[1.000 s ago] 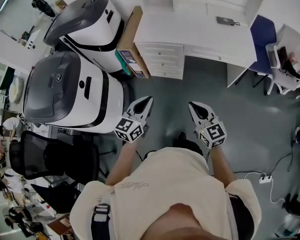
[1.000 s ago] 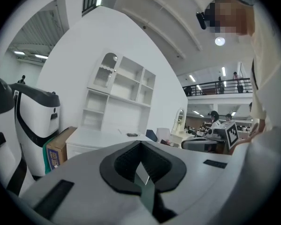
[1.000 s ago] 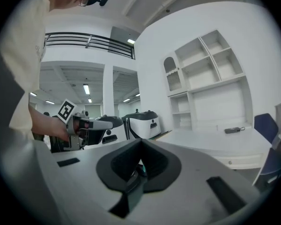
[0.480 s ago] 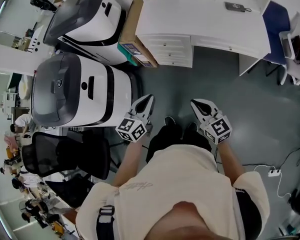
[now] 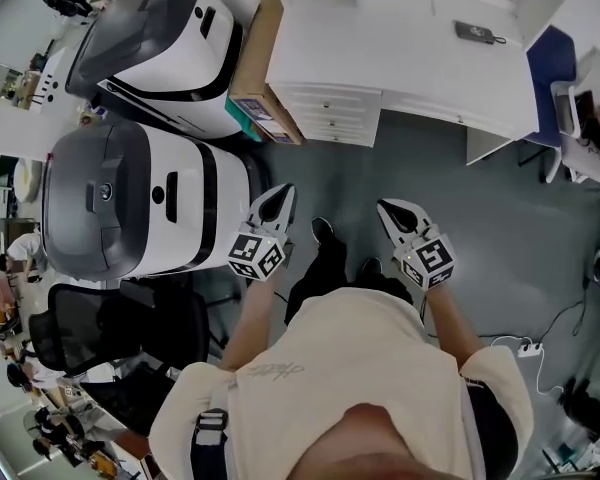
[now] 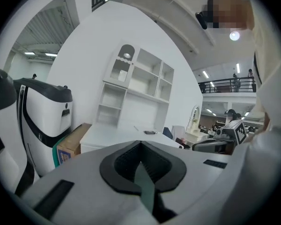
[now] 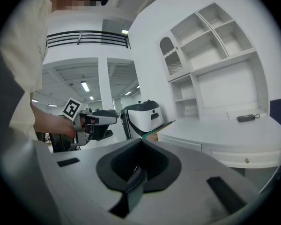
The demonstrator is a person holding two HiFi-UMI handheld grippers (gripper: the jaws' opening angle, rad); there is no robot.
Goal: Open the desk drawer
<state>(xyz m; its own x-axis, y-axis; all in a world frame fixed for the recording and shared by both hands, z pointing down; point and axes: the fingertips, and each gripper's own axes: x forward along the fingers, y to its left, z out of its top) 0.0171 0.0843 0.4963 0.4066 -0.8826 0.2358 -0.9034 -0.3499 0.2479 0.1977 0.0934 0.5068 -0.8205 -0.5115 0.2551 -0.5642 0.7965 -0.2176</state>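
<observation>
The white desk (image 5: 400, 58) stands at the far side of the grey floor. A stack of small drawers (image 5: 325, 113) is under its left end and a wide shallow drawer (image 5: 430, 103) under its top, and all look closed. My left gripper (image 5: 283, 193) and right gripper (image 5: 388, 209) hang side by side over the floor, well short of the desk, and both point toward it. Each is shut with nothing between its fingers. The right gripper view shows the desk (image 7: 225, 130) and a knobbed drawer front (image 7: 246, 161) ahead. In the left gripper view the desk (image 6: 117, 137) lies beyond the closed jaws.
Two big white-and-grey machines (image 5: 130, 203) (image 5: 160, 38) stand to the left. A cardboard box (image 5: 258, 68) leans against the desk's left side. A dark handset (image 5: 477, 32) lies on the desk. A blue chair (image 5: 545, 63) is at right, a black office chair (image 5: 110, 328) at lower left.
The person has stepped forward, and a leg and shoe now show between the grippers. Both grippers have been carried along toward the desk, still shut and empty.
</observation>
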